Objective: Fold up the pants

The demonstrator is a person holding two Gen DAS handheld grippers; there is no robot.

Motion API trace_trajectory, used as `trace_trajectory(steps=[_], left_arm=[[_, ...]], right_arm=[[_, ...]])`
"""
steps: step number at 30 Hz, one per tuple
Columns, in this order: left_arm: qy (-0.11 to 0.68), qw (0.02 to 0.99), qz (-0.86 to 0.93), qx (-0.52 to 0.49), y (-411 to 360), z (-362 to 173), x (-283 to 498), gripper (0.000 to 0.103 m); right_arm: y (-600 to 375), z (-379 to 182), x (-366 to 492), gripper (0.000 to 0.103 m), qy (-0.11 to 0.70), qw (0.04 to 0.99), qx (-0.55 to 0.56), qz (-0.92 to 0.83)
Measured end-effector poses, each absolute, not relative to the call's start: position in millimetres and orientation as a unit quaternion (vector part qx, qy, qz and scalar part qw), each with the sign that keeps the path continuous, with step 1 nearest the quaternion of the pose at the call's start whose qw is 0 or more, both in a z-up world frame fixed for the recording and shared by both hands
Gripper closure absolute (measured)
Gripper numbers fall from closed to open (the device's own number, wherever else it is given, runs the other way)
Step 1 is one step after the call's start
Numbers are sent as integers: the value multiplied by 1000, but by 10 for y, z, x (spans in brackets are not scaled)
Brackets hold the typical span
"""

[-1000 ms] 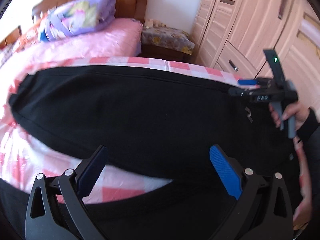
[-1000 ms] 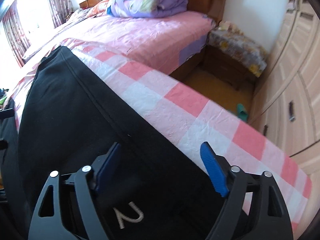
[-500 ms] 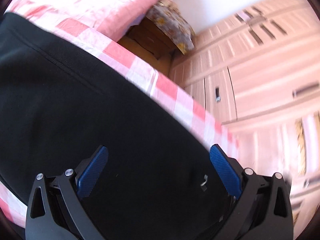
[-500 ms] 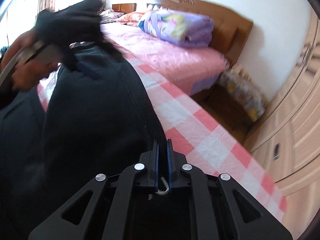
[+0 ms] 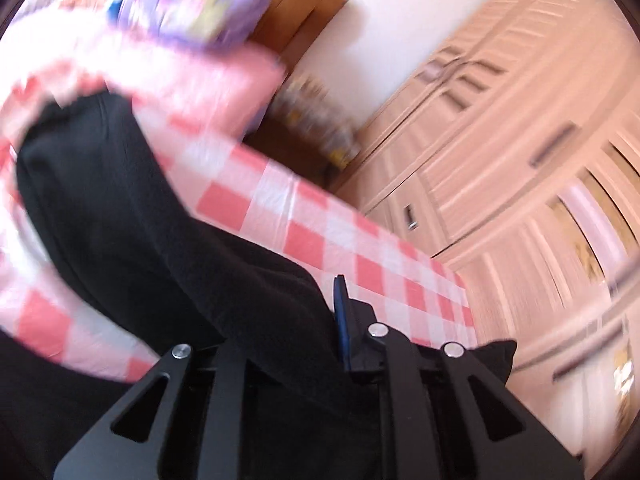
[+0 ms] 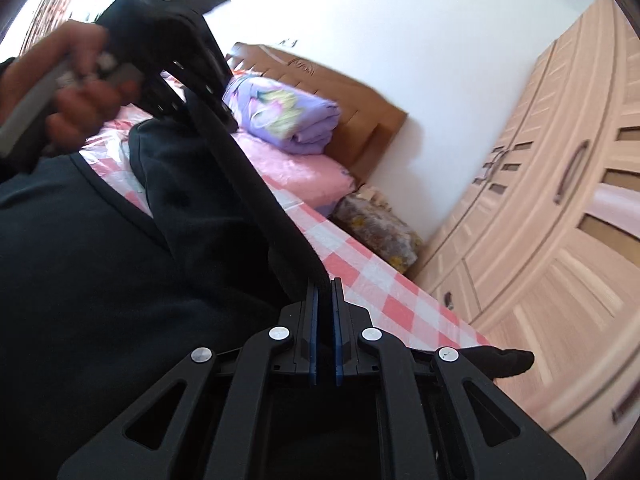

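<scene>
The black pants [image 5: 120, 220] lie across a pink-checked sheet [image 5: 320, 236] on the bed. In the blurred left wrist view, a thick fold of cloth fills my left gripper [image 5: 316, 308]. Its jaws are closing on this fold, and only the right blue pad [image 5: 340, 320] shows. In the right wrist view, my right gripper [image 6: 324, 292] is shut on an edge of the pants [image 6: 100, 280]. From there a taut band of cloth runs up-left to my left gripper [image 6: 218, 100], held high by a hand [image 6: 76, 92], with cloth hanging from it.
A folded purple quilt [image 6: 288, 116] lies on the pink bedding by the wooden headboard [image 6: 360, 120]. A nightstand with a patterned cover [image 6: 376, 232] stands beside the bed. Wardrobe doors [image 6: 560, 200] fill the right side.
Both grippers have gone from wide open to closed on the pants, the right one first. Both have lifted, so the cloth now hangs stretched between them above the bed.
</scene>
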State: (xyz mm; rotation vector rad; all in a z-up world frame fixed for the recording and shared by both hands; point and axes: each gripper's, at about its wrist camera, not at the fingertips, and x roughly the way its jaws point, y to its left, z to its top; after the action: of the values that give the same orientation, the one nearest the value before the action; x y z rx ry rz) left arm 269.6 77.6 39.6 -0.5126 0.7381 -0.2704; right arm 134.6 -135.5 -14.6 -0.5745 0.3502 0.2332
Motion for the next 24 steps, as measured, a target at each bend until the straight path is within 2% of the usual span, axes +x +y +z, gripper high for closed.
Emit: trace_trajectory(steps=[2,5,7,9,10,11,13,15,17,24], left_arm=[[309,920,-135,-198,750,401,2105,87],[312,925,-140,-166,746,57,1575,83],[360,909,-130,-168,775,-339,1477,76],[402,886,-122,-194,857,-715,1462,53],[393,887,-129,-207,954,-795,1416,53],[373,893,-139,-212,987,-817,1358,47],[369,891,-157,-212,996,-820,1344,41],[364,884,-187,-223,1020,-835,1392,20],[362,882,-205,-219,926,-836,1412,13],[361,889,-209,-190,836,-816,1352,4]], right_arm=[[-1288,-195,1086,95,170,938,-282,107],[-1246,-385,913,91,207,937,-260,106],[-1301,-516,884,76,257,934,-223,112],[-1433,-558,797,45,287,935,-170,117],[-1493,-536,738,36,288,939,-149,117],[-1577,-492,655,33,286,944,-118,113],[-1736,-430,524,31,285,951,-69,99],[-2019,-426,481,28,290,953,1,86],[-2333,-476,578,28,302,948,64,74],[-3307,-690,969,28,305,894,327,20]])
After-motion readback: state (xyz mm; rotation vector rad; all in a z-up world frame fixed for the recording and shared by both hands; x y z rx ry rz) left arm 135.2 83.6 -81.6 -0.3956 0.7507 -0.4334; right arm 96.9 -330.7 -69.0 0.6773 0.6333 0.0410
